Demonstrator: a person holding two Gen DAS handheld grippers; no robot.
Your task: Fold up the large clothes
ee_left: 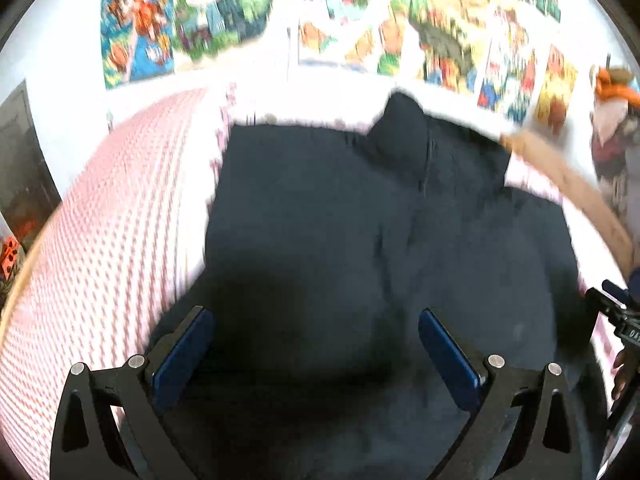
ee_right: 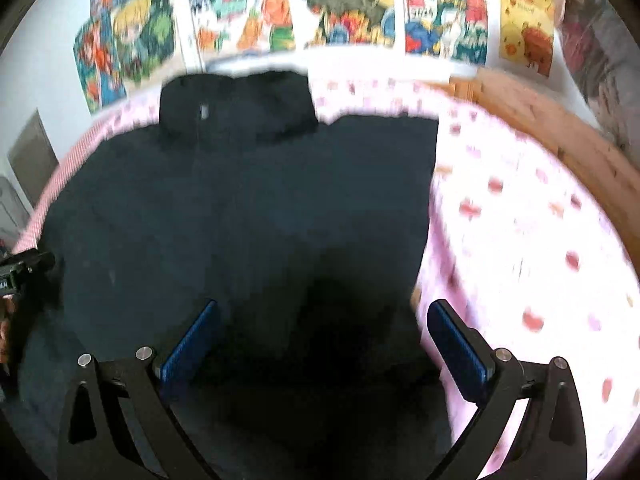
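Both wide open — left gripper, right gripper empty above dark garment.

A large, plain dark navy garment lies on a white bed sheet dotted with pink and red spots. Left of the garment, the cover is pink-and-white checked. Beyond it, bright multicoloured cartoon posters cover the white wall. Both grippers have blue pads on black frames.
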